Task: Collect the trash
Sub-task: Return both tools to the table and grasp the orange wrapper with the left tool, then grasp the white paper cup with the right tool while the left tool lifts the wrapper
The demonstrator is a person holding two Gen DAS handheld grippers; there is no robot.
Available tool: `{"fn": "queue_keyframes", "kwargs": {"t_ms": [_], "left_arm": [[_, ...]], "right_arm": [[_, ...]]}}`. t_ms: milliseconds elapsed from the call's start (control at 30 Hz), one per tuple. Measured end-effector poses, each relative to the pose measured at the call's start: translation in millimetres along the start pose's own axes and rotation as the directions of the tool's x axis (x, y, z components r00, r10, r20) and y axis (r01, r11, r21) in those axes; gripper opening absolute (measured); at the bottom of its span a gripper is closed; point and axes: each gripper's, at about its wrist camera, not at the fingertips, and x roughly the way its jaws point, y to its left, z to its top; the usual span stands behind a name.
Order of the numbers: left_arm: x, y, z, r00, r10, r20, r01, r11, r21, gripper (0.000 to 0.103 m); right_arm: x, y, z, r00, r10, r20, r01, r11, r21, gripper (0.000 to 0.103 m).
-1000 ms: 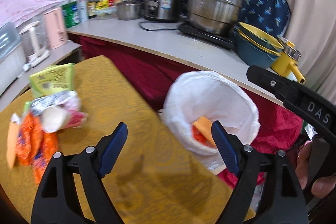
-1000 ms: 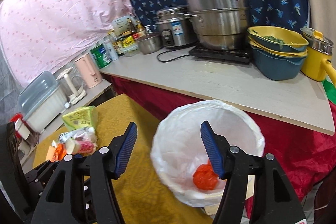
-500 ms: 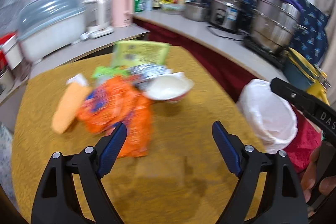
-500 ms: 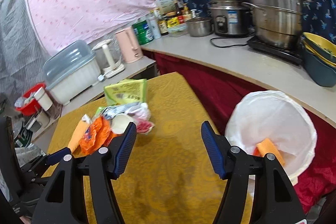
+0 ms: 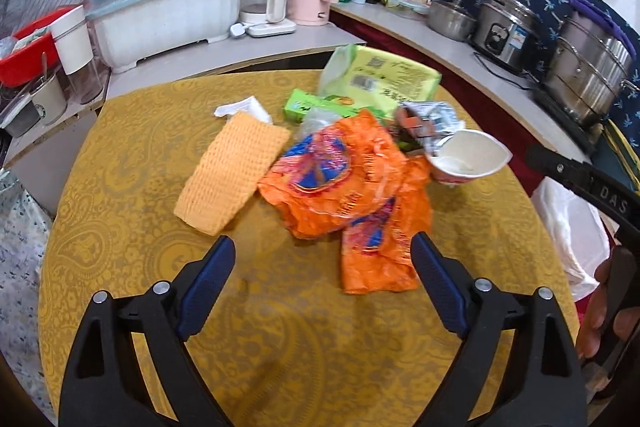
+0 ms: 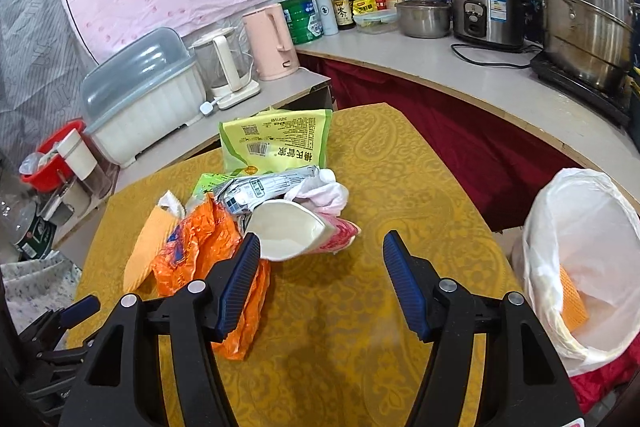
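Done: orange cloth (image 6: 573,301) already in bin bag (image 6: 592,195).
Left: trash pile (image 5: 352,167) on table (image 5: 132,243), beside bin bag.
Tools: left gripper (image 5: 322,285) & right gripper (image 6: 316,279) both wide apart, holding nothing.

Left of the pink kettle (image 6: 272,43) stand a glass kettle (image 6: 222,65) and a lidded dish rack (image 6: 140,95).

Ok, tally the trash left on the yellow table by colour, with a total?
Orange: 2, a plastic bag and a waffle cloth.
Green: 2, a large pouch and a small box.
White: 2, a paper cup and a tissue.
Silver: 1, a foil wrapper.
Total: 7 visible.
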Motion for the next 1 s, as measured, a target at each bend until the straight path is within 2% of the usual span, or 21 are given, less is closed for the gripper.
{"fn": "queue_keyframes", "kwargs": {"t_ms": [200,400,533,633,700,733,767,833,900,967,1000], "left_arm": [[29.8,6.4,9.5,0.999,-0.008,-0.036,0.008,1.0,0.015,0.085],[56.0,-7.7,18.3,0.999,-0.022,-0.045,0.026,0.997,0.074,0.085],[74.7,-18.5,22.5,0.999,-0.005,-0.044,0.01,0.993,0.115,0.082],[85.2,-23.6,24.5,0.998,-0.011,-0.058,0.019,0.991,0.134,0.067],[90.0,-24.8,24.8,0.998,-0.014,-0.069,0.023,0.991,0.134,0.053],[90.9,-25.1,23.9,0.997,-0.015,-0.073,0.025,0.99,0.136,0.051],[90.5,-25.3,22.8,0.997,-0.019,-0.072,0.029,0.99,0.137,0.044],[86.6,-26.0,21.3,0.998,-0.019,-0.066,0.028,0.99,0.14,0.039],[79.6,-25.3,19.3,0.998,-0.022,-0.054,0.029,0.991,0.134,0.03],[70.6,-23.4,16.9,0.999,-0.017,-0.042,0.022,0.992,0.121,0.028],[66.6,-22.5,15.6,0.999,-0.017,-0.038,0.021,0.993,0.115,0.014]], "right_arm": [[30.0,3.3,8.3,0.999,-0.031,-0.017,0.031,1.0,-0.007,0.062],[50.1,-0.2,7.5,0.998,-0.055,-0.043,0.054,0.998,-0.013,0.062],[57.8,-3.6,6.9,0.996,-0.067,-0.056,0.066,0.998,-0.016,0.061],[62.7,-6.6,6.0,0.995,-0.075,-0.063,0.074,0.997,-0.012,0.058],[65.0,-8.8,4.9,0.995,-0.074,-0.071,0.074,0.997,-0.004,0.052],[65.6,-9.9,4.2,0.994,-0.074,-0.075,0.075,0.997,0.0,0.049],[65.8,-11.0,2.5,0.994,-0.075,-0.079,0.076,0.997,0.004,0.045],[64.1,-13.8,-1.6,0.994,-0.072,-0.084,0.073,0.997,0.014,0.035],[60.1,-17.5,-6.4,0.993,-0.073,-0.089,0.076,0.997,0.023,0.019],[53.2,-21.1,-11.9,0.994,-0.069,-0.088,0.072,0.997,0.033,0.014],[50.2,-22.6,-13.8,0.994,-0.069,-0.086,0.072,0.997,0.037,0.013]]}}
